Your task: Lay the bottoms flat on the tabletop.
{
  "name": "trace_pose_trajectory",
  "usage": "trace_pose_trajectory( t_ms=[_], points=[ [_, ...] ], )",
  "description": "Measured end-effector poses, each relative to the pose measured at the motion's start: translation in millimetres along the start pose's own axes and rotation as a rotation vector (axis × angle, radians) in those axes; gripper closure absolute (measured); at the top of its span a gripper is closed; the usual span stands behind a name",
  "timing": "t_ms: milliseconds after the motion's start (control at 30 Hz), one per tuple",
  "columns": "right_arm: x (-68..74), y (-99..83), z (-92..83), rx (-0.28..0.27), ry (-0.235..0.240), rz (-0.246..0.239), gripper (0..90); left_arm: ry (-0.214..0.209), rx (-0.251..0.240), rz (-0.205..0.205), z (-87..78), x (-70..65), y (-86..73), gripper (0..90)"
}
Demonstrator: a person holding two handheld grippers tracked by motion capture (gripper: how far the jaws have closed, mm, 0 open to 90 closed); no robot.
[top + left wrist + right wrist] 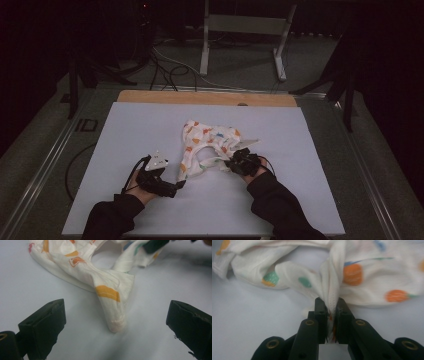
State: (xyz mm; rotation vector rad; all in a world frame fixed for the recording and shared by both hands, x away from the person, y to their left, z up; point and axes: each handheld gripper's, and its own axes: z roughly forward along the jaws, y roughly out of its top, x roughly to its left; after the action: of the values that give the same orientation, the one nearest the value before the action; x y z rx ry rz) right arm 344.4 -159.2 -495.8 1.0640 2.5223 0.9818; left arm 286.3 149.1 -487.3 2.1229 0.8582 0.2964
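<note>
Crumpled white cotton baby garment with orange, green and blue prints (pixel 210 145) lies mid-sheet on the white table cover (pixel 125 135). Right gripper (pixel 329 312) pinches a fold; that thin bite could slip if lifted. Left gripper (pixel 115 322) gapes wide around a loose corner, which may get pushed away. One garment, two grippers.

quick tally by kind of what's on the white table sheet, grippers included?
Garment, white with coloured print: 1, pinched at one edge by the right gripper
Handheld grippers: 2, the left gripper open, with a corner of the cloth lying between its fingers
White table sheet: 1
Total: 4
</note>
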Motion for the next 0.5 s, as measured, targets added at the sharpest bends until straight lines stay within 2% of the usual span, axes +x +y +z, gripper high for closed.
trace_pose_trajectory(
  t_ms=[67, 167, 300, 500],
  points=[
    [-4.9, -1.2, -9.0, -0.014, -0.024, -0.003, 82.8, 0.002, -0.004, -0.002, -0.7, 0.1, -0.3, 3.3],
    [-15.4, -4.4, -21.7, -0.029, -0.043, 0.023, 82.8, 0.002, -0.004, -0.008, -2.0, 0.1, -1.0, 3.3],
    [-27.3, -7.8, -35.3, -0.049, -0.082, 0.032, 82.6, 0.004, -0.002, -0.004, -3.5, 0.1, -1.3, 3.3],
    [-36.1, -12.1, -50.6, -0.071, -0.104, 0.057, 82.0, 0.008, 0.0, -0.008, -4.4, 0.1, -2.3, 3.3]
  ],
)
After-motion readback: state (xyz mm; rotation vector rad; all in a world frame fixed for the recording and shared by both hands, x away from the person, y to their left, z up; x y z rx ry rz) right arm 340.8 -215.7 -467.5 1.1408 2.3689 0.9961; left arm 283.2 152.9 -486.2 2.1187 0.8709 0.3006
